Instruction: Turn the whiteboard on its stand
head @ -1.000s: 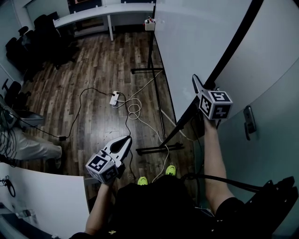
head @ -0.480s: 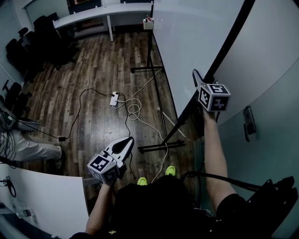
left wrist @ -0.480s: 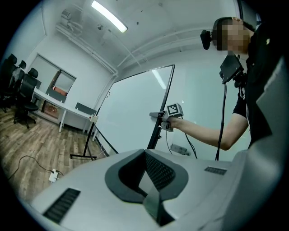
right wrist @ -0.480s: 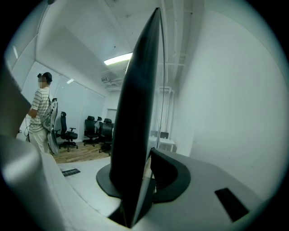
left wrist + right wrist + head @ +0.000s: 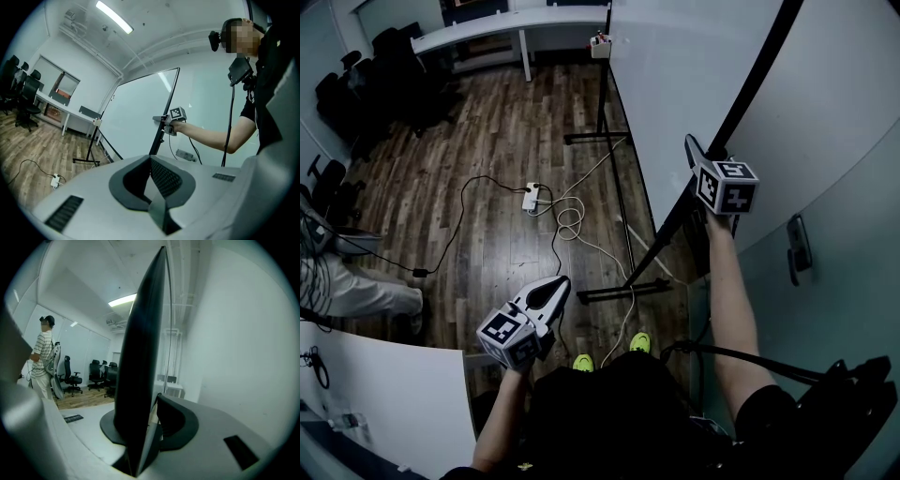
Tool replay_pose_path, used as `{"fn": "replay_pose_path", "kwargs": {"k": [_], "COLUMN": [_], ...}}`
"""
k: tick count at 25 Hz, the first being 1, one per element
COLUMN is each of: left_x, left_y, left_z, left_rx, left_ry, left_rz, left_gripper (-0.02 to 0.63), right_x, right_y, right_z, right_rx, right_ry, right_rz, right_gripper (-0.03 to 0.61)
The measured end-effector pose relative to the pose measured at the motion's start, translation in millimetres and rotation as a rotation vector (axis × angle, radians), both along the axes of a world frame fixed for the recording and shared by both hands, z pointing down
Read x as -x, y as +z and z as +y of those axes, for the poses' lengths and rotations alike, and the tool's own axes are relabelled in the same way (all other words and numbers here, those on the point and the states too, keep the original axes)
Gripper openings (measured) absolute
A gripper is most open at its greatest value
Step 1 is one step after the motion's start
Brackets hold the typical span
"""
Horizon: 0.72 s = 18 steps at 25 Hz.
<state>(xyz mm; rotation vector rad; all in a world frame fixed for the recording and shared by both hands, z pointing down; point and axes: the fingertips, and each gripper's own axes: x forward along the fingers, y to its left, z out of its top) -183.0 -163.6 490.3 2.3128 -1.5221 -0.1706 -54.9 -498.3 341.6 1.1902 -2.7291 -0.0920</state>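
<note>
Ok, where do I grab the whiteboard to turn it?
Grip the dark side frame of the whiteboard, coming edge-on from the near end: it is thin and straight, so jaws straddle it, and it lies at the board's outer edge for leverage. The right gripper has just been closing with that frame between its jaws.

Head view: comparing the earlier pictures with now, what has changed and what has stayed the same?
The right gripper slid up and slightly left in the picture. Its jaws have been closing on the dark edge of the whiteboard, which leaned a little with it. The left gripper, shut and empty, and the feet of the stand stayed put.
</note>
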Motion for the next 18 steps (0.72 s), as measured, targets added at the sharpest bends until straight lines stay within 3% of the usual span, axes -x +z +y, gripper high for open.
{"fn": "replay_pose_path", "kwargs": {"k": [18], "left_x": [5.3], "left_y": [-3.4], "left_z": [46.8], "left_rx": [0.005], "left_ry": [-0.056], "left_rz": [0.006], "left_gripper": [0.014], "right_x": [-15.3], "right_y": [1.3], "right_z": [15.9], "right_rx": [0.008], "right_ry": [0.065], "right_rz": [-0.023], "right_gripper": [0.061]}}
